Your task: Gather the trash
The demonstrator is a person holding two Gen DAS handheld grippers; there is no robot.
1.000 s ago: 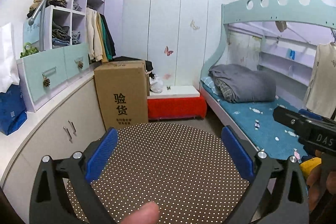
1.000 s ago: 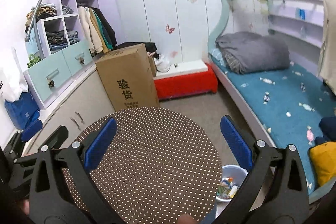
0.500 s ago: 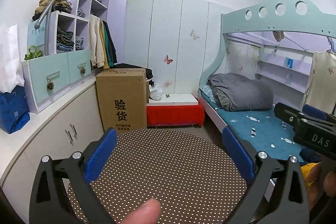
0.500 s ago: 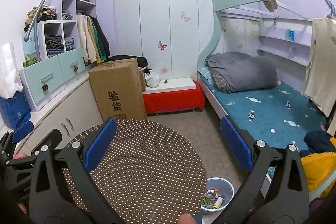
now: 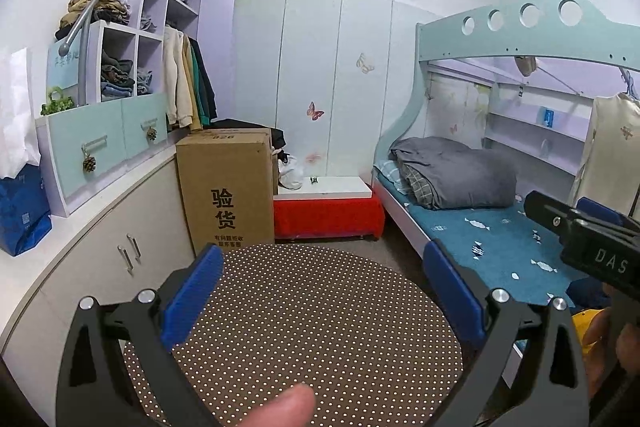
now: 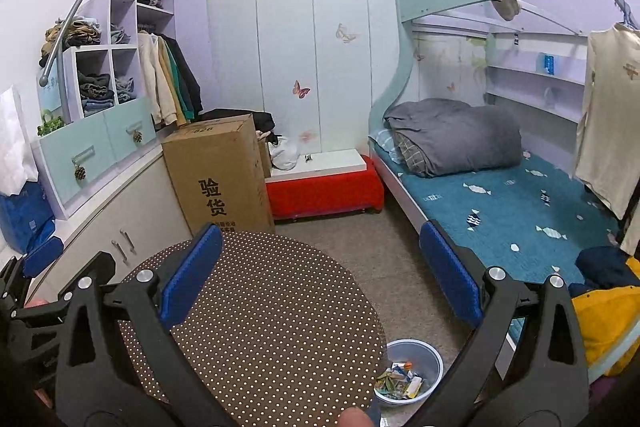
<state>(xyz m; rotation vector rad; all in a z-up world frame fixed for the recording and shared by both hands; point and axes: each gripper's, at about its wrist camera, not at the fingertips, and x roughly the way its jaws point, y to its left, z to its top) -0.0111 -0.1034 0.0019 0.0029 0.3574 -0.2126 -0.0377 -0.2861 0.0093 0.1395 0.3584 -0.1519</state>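
While both tools [image 5: 322,291] [image 6: 320,273] gape empty over the dotted table [image 6: 272,323], wrappers [image 6: 400,381] in the floor bin [image 6: 434,359].

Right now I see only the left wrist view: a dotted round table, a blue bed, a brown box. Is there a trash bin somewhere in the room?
Observer: Yes. The right wrist view shows a small grey bin on the floor, beside the dotted table and near the bed's edge.
Operator: Is it empty?
Observer: No, it holds colourful wrappers at the bottom.
Operator: Is the right gripper holding something?
Observer: No. The right gripper is open, with nothing between its blue pads.
Operator: Is something more on the bed, at the near end?
Observer: A yellow item with dark blue cloth on it.
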